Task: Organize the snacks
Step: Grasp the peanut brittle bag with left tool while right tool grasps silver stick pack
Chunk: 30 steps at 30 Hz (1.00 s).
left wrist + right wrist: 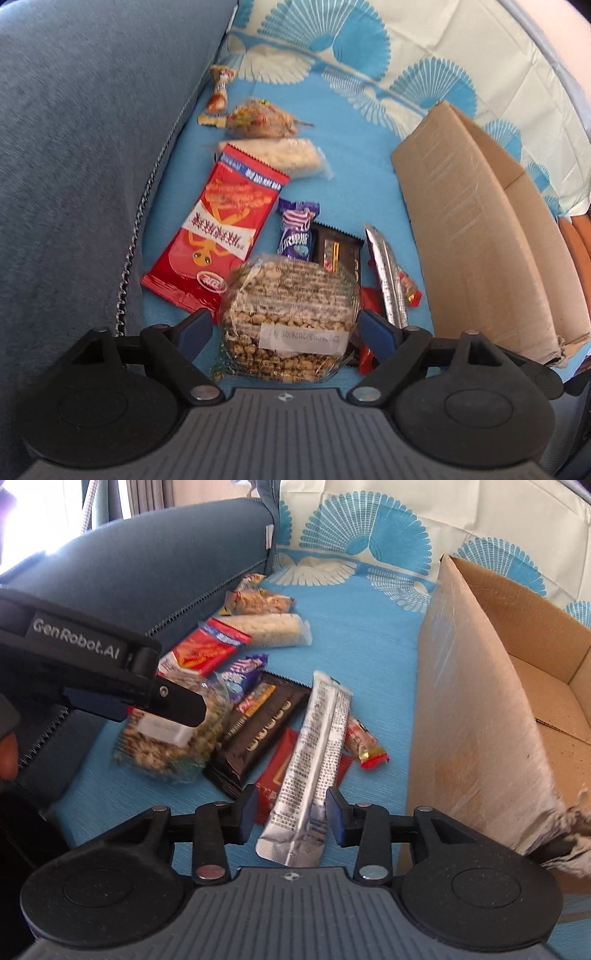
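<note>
We see the left gripper (286, 325) spread wide around a round bag of nuts (290, 321), not pressing it. The right gripper (291, 812) stands apart around a silver packet (314, 760). Both snacks lie left of the cardboard box (480, 709).

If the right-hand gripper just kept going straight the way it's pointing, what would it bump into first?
Most likely the silver foil packet: it already lies between the right gripper's open fingers, pointing away along their line. Beneath it is a red wrapper, then the blue cloth. Depth is hard to judge here.
</note>
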Each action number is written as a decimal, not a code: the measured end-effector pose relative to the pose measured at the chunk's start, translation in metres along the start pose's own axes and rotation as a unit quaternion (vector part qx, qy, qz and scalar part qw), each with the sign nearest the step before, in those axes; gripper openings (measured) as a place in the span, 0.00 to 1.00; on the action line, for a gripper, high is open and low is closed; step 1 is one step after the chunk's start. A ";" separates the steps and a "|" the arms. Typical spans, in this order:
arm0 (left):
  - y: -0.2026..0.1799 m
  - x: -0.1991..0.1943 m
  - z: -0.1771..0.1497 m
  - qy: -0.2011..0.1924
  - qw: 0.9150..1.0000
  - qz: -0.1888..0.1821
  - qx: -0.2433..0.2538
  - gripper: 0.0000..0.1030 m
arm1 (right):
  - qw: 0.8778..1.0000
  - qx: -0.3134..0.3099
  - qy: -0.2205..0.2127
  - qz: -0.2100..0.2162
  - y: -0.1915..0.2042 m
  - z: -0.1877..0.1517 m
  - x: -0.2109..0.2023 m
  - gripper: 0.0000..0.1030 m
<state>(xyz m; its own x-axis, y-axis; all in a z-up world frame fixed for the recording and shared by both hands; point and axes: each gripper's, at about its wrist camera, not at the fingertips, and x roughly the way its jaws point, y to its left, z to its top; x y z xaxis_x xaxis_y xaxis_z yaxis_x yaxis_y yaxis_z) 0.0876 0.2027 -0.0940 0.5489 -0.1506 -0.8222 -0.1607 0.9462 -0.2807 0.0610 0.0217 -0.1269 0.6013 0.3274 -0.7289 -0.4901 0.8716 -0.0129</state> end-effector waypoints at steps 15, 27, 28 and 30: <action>-0.010 0.013 0.000 0.026 0.999 0.039 0.013 0.82 | 0.999 -0.024 -0.012 0.029 0.000 -0.011 -0.025 0.06; -0.011 0.008 -0.004 0.028 0.997 0.066 0.011 0.83 | 0.998 -0.029 -0.005 0.063 0.006 -0.024 -0.042 0.36; -0.011 0.008 -0.004 0.028 0.997 0.066 0.011 0.83 | 0.997 -0.024 -0.006 0.067 0.005 -0.023 -0.041 0.37; -0.009 0.008 -0.004 0.028 0.997 0.064 0.010 0.83 | 0.997 -0.016 -0.004 0.076 0.003 -0.022 -0.037 0.37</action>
<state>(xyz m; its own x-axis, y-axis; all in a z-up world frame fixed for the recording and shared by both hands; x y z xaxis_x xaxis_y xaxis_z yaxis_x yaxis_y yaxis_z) 0.0906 0.1915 -0.1003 0.4782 -0.0428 -0.8772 -0.2097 0.9644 -0.1614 0.0234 0.0044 -0.1156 0.5236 0.4585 -0.7181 -0.5964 0.7992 0.0754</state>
